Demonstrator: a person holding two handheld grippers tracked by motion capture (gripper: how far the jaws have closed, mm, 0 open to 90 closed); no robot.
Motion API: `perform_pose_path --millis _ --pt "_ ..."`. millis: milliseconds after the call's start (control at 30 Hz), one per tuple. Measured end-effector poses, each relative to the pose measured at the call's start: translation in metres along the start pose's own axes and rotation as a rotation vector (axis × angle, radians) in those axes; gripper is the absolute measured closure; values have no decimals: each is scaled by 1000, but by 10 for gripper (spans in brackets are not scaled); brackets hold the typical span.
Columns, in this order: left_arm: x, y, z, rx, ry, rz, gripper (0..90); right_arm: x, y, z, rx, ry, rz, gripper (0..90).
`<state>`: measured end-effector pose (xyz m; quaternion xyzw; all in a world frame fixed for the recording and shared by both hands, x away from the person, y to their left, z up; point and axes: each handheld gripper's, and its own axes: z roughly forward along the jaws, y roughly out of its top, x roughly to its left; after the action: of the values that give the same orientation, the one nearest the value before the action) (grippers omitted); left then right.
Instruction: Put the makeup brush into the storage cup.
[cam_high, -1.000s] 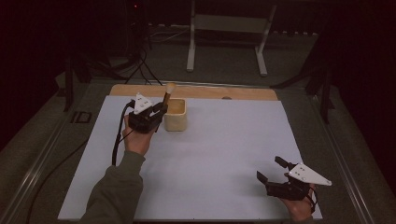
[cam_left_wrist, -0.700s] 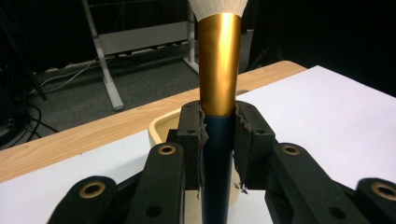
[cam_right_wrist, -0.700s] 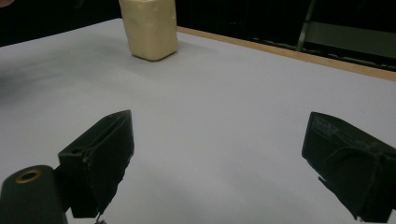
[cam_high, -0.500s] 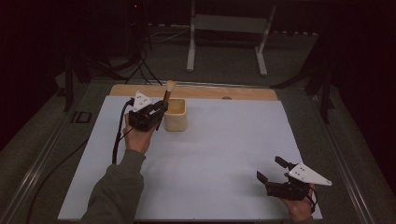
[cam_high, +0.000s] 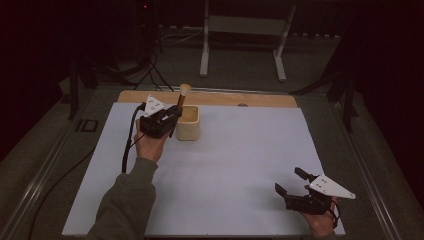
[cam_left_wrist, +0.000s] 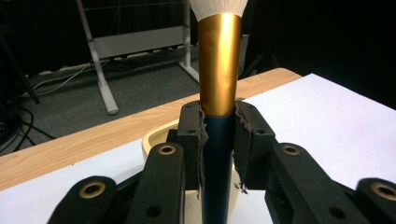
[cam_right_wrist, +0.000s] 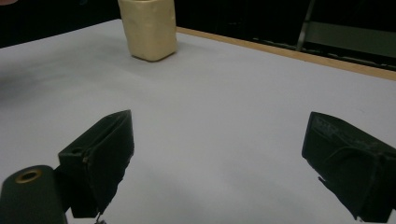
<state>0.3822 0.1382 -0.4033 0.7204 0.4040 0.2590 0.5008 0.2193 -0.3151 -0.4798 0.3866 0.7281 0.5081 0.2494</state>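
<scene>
A makeup brush (cam_high: 183, 95) with a dark blue handle, a gold ferrule (cam_left_wrist: 219, 70) and a pale bristle head points upward at the back left of the table. My left gripper (cam_high: 169, 118) is shut on its handle (cam_left_wrist: 218, 135), just left of a cream cup (cam_high: 188, 123). In the left gripper view the cup's rim (cam_left_wrist: 154, 137) sits right behind the jaws. My right gripper (cam_high: 289, 181) rests near the front right corner, open with nothing in it (cam_right_wrist: 219, 135). Far ahead of it stands the cup (cam_right_wrist: 148, 28).
A white mat (cam_high: 240, 160) covers the table, with a wooden strip (cam_high: 260, 99) along the far edge. A white metal stand (cam_high: 240, 40) is on the floor beyond. A black cable (cam_high: 127, 150) trails from the left gripper.
The left gripper has shifted slightly with the brush, whose bristle head now stands a little higher above the cup. The right gripper has not moved.
</scene>
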Motion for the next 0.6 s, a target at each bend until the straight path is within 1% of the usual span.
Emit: perform_pose_path --millis 367,600 --pt "-2 4 7 2 -7 -3 752 -1 0 1 -2 1 9 90" --pt "-2 7 11 0 -7 -5 752 -2 0 2 -2 4 6 90"
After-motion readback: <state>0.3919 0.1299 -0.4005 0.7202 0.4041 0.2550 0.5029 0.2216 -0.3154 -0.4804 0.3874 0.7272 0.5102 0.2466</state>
